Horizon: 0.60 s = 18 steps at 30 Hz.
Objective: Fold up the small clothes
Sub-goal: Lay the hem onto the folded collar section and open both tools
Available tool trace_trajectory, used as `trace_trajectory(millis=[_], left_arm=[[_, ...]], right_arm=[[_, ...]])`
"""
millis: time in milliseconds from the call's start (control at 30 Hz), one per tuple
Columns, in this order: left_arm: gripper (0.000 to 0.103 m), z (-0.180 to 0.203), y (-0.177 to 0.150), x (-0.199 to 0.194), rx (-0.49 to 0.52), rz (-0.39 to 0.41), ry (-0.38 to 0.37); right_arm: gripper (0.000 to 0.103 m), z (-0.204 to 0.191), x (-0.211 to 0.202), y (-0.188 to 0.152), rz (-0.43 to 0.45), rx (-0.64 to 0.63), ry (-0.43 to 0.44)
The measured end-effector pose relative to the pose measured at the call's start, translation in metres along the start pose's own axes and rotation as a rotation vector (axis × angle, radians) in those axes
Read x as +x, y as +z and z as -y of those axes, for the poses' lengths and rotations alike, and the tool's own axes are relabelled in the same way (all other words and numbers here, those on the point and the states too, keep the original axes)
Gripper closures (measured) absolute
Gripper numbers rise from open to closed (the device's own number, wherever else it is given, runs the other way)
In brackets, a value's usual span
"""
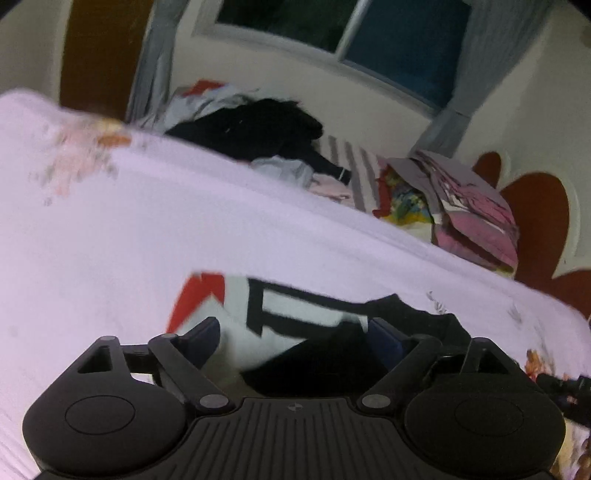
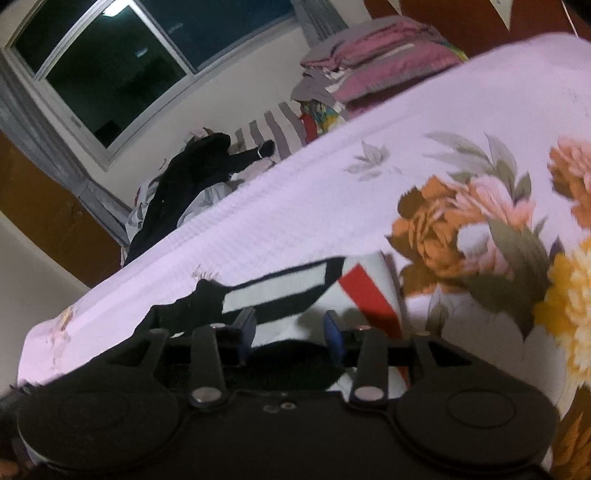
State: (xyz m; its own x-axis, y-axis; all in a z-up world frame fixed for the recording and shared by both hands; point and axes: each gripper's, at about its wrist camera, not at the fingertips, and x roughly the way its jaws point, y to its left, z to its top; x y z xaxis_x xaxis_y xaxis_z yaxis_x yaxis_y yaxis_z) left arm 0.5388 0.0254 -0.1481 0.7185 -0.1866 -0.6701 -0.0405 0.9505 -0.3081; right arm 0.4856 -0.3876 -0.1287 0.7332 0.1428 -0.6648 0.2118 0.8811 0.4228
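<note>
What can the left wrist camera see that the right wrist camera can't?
Only the left wrist view shows the red heart-like shape on the wall. Only the right wrist view shows the big orange and pink flowers printed on the sheet. Both show the white, black and red garment lying between an open tool's fingers, the dark clothes pile, the window and the pink folded stack.

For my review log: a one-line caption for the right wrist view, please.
Open right gripper over a white, black and red garment on a floral bedsheet.
</note>
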Motion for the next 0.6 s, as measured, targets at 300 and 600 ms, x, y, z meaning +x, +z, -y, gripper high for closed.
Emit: trace_trajectory(millis=[300, 600], left_arm=[[0.017, 0.006, -0.016, 0.018, 0.168, -0.056, -0.006], [0.085, 0.013, -0.024, 0.033, 0.224, -0.078, 0.035]], right_arm=[[0.050, -0.011, 0.012, -0.004, -0.003, -0.115, 0.015], [0.056, -0.019, 0.035, -0.013, -0.052, -0.218, -0.017]])
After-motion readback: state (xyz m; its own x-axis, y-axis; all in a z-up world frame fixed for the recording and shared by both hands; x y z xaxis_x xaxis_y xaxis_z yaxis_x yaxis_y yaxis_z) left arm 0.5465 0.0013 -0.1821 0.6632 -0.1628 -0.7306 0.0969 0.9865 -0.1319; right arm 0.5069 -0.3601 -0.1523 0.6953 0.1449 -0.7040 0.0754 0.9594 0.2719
